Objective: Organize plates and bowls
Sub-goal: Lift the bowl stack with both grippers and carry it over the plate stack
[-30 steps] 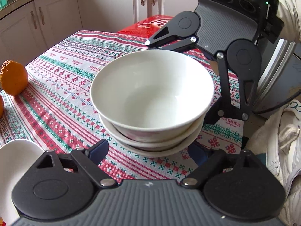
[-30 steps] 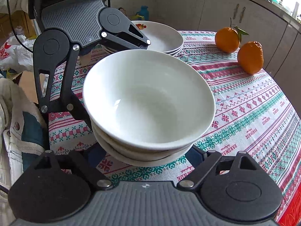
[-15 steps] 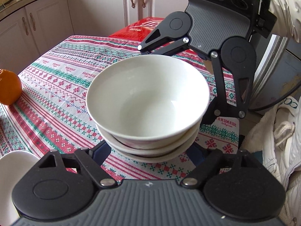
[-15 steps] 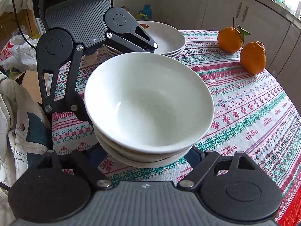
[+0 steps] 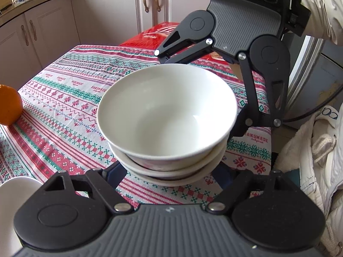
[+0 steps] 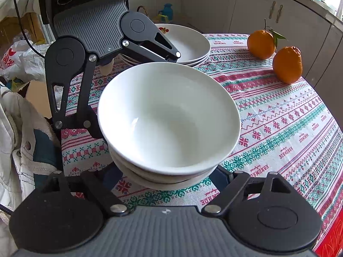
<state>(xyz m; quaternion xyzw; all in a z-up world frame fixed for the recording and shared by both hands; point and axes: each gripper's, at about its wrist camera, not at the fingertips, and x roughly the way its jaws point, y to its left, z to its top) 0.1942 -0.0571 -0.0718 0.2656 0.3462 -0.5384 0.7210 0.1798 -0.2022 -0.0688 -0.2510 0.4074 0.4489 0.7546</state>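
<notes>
Cradling the bowl stack [image 5: 167, 128] from opposite sides, the left gripper [image 5: 169, 175] and right gripper [image 6: 167, 175] are each spreading wide around its base, sharing the load to keep it level. Three nested bowls, the top one empty, are sitting between both pairs of fingers; the plate stack [image 6: 188, 47] is waiting beyond.

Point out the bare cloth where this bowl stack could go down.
Free: the tablecloth between the bowl stack and the two oranges, running to the table's edge. Crowded: behind the stack, the left gripper fronts the plate pile.
</notes>
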